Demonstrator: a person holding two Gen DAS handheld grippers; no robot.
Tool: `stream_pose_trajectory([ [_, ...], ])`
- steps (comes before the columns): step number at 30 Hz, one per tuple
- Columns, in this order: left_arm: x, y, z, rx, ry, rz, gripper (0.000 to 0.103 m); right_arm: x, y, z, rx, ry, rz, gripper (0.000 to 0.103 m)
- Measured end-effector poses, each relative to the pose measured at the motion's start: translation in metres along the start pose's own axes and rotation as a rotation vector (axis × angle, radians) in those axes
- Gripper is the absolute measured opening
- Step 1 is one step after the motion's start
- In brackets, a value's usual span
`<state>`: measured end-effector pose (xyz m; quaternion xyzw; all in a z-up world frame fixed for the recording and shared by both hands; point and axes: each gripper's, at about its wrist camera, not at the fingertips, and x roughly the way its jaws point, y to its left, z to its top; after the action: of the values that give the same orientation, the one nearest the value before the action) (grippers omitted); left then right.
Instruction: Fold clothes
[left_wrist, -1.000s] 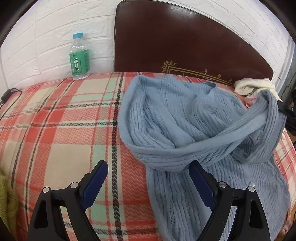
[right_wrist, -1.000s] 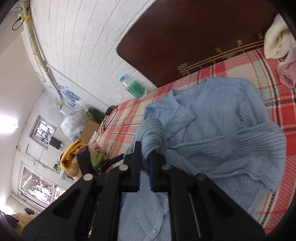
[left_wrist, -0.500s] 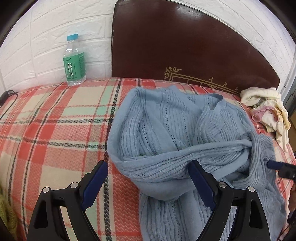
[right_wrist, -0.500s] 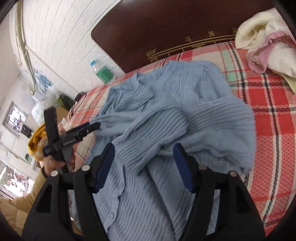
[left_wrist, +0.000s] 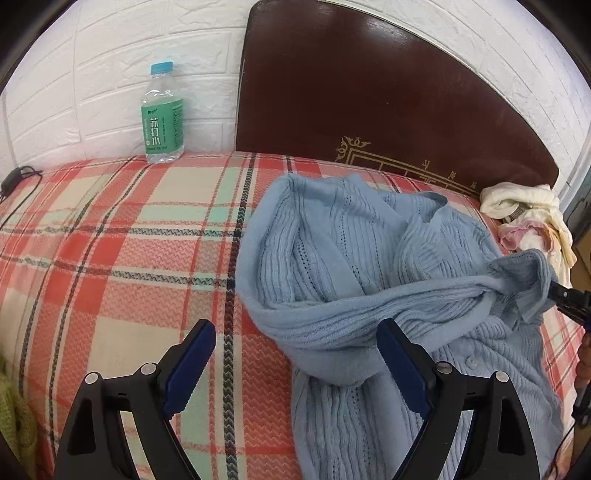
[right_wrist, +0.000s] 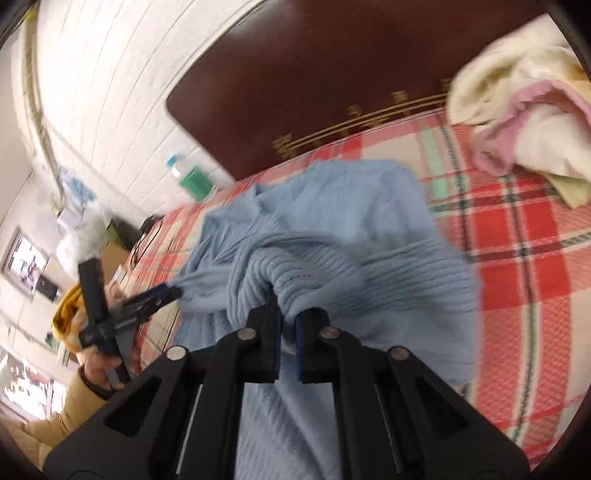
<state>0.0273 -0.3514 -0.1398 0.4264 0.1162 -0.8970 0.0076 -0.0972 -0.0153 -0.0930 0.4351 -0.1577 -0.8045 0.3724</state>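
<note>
In the left wrist view the jaws of the left gripper (left_wrist: 295, 354) stand wide apart, holding nothing, low in the frame over the plaid bedspread (left_wrist: 110, 236). One light blue knit cardigan (left_wrist: 354, 258) lies crumpled right of centre, its long axis running from the headboard (left_wrist: 388, 96) at the top down to the bottom edge, with a ribbed sleeve stretched across it toward the right edge. One water bottle (left_wrist: 162, 114) stands upper left; a cream and pink cloth heap (left_wrist: 528, 218) sits at far right.

In the blurred right wrist view the right gripper (right_wrist: 288, 325), bottom centre, appears clamped on a ribbed fold of the cardigan.
</note>
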Motion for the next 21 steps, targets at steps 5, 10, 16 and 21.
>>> stream_pose_trajectory([
  [5, -0.014, 0.010, -0.025, -0.058, 0.043, -0.083, 0.091, 0.005, -0.026, -0.010, 0.021, 0.093, -0.134, 0.030],
  [10, -0.036, 0.008, -0.059, -0.094, 0.101, -0.204, 0.091, -0.014, -0.023, -0.029, -0.034, 0.113, -0.146, 0.057],
  [16, -0.063, -0.008, -0.105, -0.098, 0.148, -0.289, 0.091, -0.053, -0.014, -0.063, -0.096, 0.097, -0.177, 0.068],
  [21, -0.073, -0.028, -0.133, -0.065, 0.185, -0.328, 0.091, -0.088, -0.019, -0.101, -0.118, 0.102, -0.239, 0.072],
])
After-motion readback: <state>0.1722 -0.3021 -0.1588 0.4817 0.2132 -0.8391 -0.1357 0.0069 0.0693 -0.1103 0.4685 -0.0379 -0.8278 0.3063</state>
